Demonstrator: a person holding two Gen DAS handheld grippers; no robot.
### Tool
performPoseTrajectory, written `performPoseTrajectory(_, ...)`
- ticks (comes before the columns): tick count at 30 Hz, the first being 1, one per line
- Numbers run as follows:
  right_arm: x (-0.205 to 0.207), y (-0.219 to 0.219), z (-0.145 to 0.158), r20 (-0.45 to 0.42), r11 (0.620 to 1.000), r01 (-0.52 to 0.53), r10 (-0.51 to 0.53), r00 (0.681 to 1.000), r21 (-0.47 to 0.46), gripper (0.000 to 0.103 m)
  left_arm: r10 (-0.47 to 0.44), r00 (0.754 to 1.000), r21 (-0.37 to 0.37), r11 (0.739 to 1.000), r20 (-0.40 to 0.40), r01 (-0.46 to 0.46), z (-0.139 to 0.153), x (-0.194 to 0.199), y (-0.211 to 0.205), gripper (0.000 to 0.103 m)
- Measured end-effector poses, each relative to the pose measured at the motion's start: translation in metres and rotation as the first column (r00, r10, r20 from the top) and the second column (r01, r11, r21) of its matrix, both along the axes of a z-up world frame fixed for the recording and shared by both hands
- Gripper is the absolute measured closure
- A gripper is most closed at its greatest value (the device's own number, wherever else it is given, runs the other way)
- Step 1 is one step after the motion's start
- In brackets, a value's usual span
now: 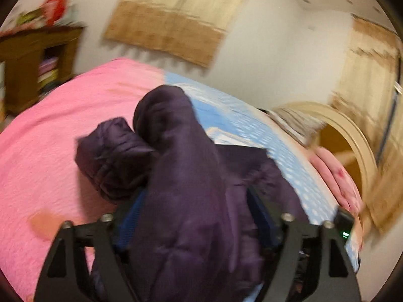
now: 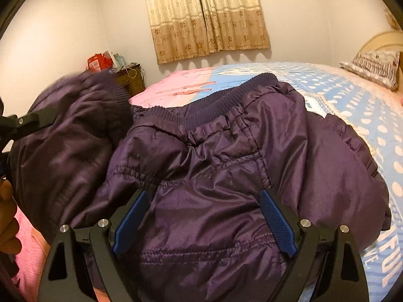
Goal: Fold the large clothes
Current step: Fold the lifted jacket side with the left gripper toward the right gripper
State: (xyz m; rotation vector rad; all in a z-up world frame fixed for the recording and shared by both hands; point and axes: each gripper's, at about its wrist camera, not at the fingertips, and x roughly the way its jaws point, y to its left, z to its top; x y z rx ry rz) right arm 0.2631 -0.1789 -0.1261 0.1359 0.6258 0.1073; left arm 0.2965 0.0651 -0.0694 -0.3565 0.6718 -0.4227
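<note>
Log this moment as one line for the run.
stage: folding | left gripper: jacket sleeve between jaws | right gripper: open over jacket | bed

The jacket (image 2: 214,156) lies on the bed (image 2: 352,105), its bulk between the right tool (image 2: 201,221) fingers and stretching ahead of it. Left of that tool, the left tool (image 1: 199,214) straddles a sleeve (image 1: 176,151). A pillow (image 2: 375,68) sits far right; a curtain (image 2: 206,17) hangs ahead.

Left gripper (image 1: 199,201): fingers spread wide, purple jacket (image 2: 214,176) bulging between them. Right gripper (image 2: 204,216): fingers equally wide, straddling jacket. Bare hand (image 2: 7,216) at left edge
</note>
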Motion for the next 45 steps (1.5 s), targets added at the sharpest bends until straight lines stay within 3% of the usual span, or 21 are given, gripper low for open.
performPoseTrajectory(3,0.000,-0.003,-0.001,0.006,1.000,-0.005,0.005,1.000,0.023,0.012,0.080,0.990,-0.079,0.993,-0.114,-0.089,-0.029,0.001,0.042,0.015)
performPoseTrajectory(5,-0.001,-0.006,-0.002,0.011,0.999,-0.009,0.008,1.000,0.031,0.012,0.108,0.968,-0.164,0.976,-0.226,-0.147,-0.059,0.002,0.069,0.012)
performPoseTrajectory(7,0.000,-0.006,-0.003,0.010,1.000,-0.008,0.007,1.000,0.021,0.012,0.077,0.958,-0.260,0.954,-0.278,-0.152,-0.079,0.002,0.082,0.012)
performPoseTrajectory(11,-0.001,-0.005,-0.003,0.010,1.000,-0.007,0.007,1.000,0.010,0.012,0.099,0.949,-0.336,0.920,-0.299,-0.202,-0.090,0.001,0.094,0.009)
performPoseTrajectory(13,-0.002,-0.007,-0.003,0.014,1.000,-0.010,0.009,1.000,0.022,0.012,0.042,0.961,-0.414,0.897,-0.272,-0.157,-0.091,0.005,0.093,0.005)
performPoseTrajectory(15,-0.002,-0.007,-0.003,0.013,1.000,-0.010,0.010,1.000,0.020,0.012,-0.018,0.967,-0.442,0.892,-0.255,-0.100,-0.091,0.013,0.089,0.021)
performPoseTrajectory(17,-0.001,-0.007,-0.004,0.007,1.000,-0.006,0.006,1.000,0.011,0.012,-0.071,0.968,-0.516,0.854,-0.239,-0.064,-0.091,0.015,0.089,0.068)
performPoseTrajectory(18,-0.001,-0.007,-0.004,0.000,1.000,-0.005,0.005,1.000,0.005,0.012,-0.094,0.972,-0.547,0.836,-0.215,-0.040,-0.086,0.012,0.090,0.072)
performPoseTrajectory(20,0.002,-0.006,-0.003,-0.009,1.000,-0.006,0.006,1.000,-0.002,0.013,-0.102,0.979,-0.556,0.831,-0.175,-0.012,-0.071,0.002,0.090,0.080)
performPoseTrajectory(22,0.005,0.000,-0.003,-0.054,0.999,-0.006,0.003,0.999,-0.052,0.013,-0.114,0.980,-0.585,0.811,-0.164,-0.004,-0.053,-0.010,0.085,0.081)
performPoseTrajectory(24,0.006,0.008,-0.005,-0.078,0.993,-0.007,-0.002,0.997,-0.119,0.013,-0.109,0.977,-0.593,0.805,-0.181,-0.020,-0.031,-0.016,0.072,0.082)
performPoseTrajectory(26,0.009,0.008,-0.003,-0.099,0.993,-0.018,0.007,0.995,-0.119,0.012,-0.098,0.973,-0.605,0.795,-0.209,-0.049,-0.014,-0.018,0.060,0.082)
performPoseTrajectory(31,0.007,-0.036,0.008,-0.115,0.986,-0.094,0.110,0.987,0.136,0.012,0.016,0.956,-0.546,0.818,-0.295,-0.182,0.024,-0.005,0.016,0.082)
performPoseTrajectory(34,0.004,-0.065,0.008,-0.097,0.924,-0.127,0.172,0.980,0.360,0.012,0.092,0.956,-0.485,0.846,-0.277,-0.222,0.036,0.002,-0.014,0.082)
performPoseTrajectory(36,0.006,-0.084,-0.005,-0.099,0.860,-0.107,0.179,0.979,0.498,0.013,0.112,0.968,-0.427,0.882,-0.222,-0.200,0.047,0.008,-0.043,0.082)
performPoseTrajectory(37,0.006,-0.086,-0.011,-0.090,0.850,-0.116,0.188,0.978,0.514,0.013,0.109,0.976,-0.398,0.900,-0.189,-0.177,0.051,0.010,-0.055,0.082)
performPoseTrajectory(41,-0.008,-0.080,-0.009,-0.061,0.888,-0.173,0.219,0.974,0.427,0.016,0.005,0.996,-0.197,0.980,-0.088,-0.022,0.061,0.017,-0.130,0.082)
performPoseTrajectory(45,-0.042,-0.118,-0.003,-0.042,0.858,-0.105,0.146,0.988,0.502,0.017,-0.078,0.994,-0.077,0.994,-0.077,0.072,0.048,0.022,-0.187,0.082)
